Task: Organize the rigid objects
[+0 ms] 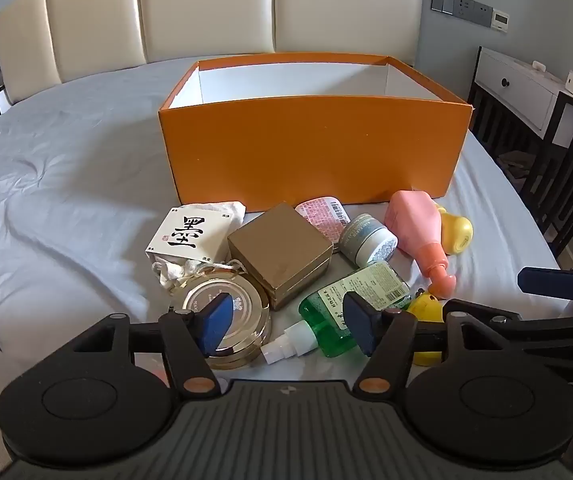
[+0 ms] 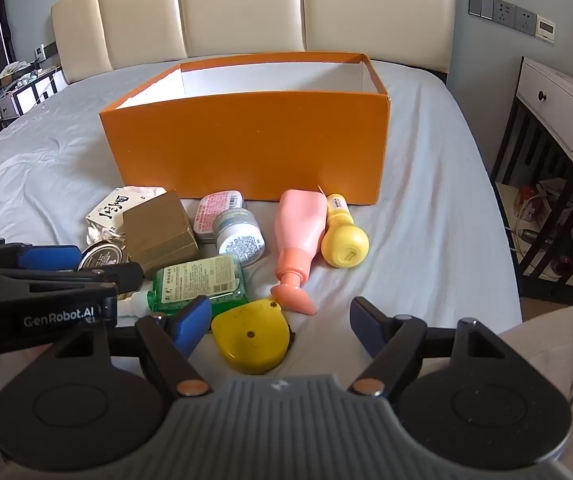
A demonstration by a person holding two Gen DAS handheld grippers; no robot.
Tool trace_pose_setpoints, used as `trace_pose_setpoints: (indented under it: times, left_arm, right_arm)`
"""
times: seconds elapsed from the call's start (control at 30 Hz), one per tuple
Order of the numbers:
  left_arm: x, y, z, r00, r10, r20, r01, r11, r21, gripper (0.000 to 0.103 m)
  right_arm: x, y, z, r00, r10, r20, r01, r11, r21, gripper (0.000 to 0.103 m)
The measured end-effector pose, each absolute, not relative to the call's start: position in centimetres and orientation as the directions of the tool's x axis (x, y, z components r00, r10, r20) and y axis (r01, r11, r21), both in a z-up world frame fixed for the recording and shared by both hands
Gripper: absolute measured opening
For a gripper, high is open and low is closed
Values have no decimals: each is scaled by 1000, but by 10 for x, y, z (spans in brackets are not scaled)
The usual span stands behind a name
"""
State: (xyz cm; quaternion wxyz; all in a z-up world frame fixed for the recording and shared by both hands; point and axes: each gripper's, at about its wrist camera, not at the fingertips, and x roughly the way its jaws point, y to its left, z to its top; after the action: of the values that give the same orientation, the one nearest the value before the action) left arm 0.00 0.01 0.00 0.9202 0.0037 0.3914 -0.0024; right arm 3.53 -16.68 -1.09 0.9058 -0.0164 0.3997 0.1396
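**Two open grippers hovering over toiletries in front of an orange box**

An open orange box (image 1: 310, 148) with a white interior is sitting on a grey bedsheet (image 1: 66, 184), in front of a cream padded headboard (image 1: 202, 8). A cluster of small objects is lying on the sheet just in front of the box's near wall.

The left gripper (image 1: 286, 326) is hanging low over the near side of the cluster with its blue-padded jaws spread apart and gripping nothing. A round gold tin (image 1: 230, 316) is lying under its left pad, and a green spray bottle (image 1: 350, 300) is lying on its side under its right pad. Behind them are sitting a tan square box (image 1: 282, 252), a white carton with black calligraphy (image 1: 190, 234) and a small grey-lidded jar (image 1: 368, 240).

The right gripper (image 2: 280, 322) is also spread wide and holding nothing, poised over a flat yellow tape measure (image 2: 252, 336). Beyond it, a pink bottle (image 2: 300, 236) is lying with its cap pointing toward the camera, touching a yellow bulb-shaped bottle (image 2: 344, 238). A pink tin (image 2: 217, 210) is lying by the box wall
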Motion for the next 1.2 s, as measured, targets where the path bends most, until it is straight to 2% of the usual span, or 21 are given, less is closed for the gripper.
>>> trace_pose_setpoints:
  times: [1.2]
  left_arm:
    - [-1,3,-1,690,19,-723,-6,1000,20,75]
  right_arm:
    - [35,-166,-14,647,229,-728,-257,963,75,77]
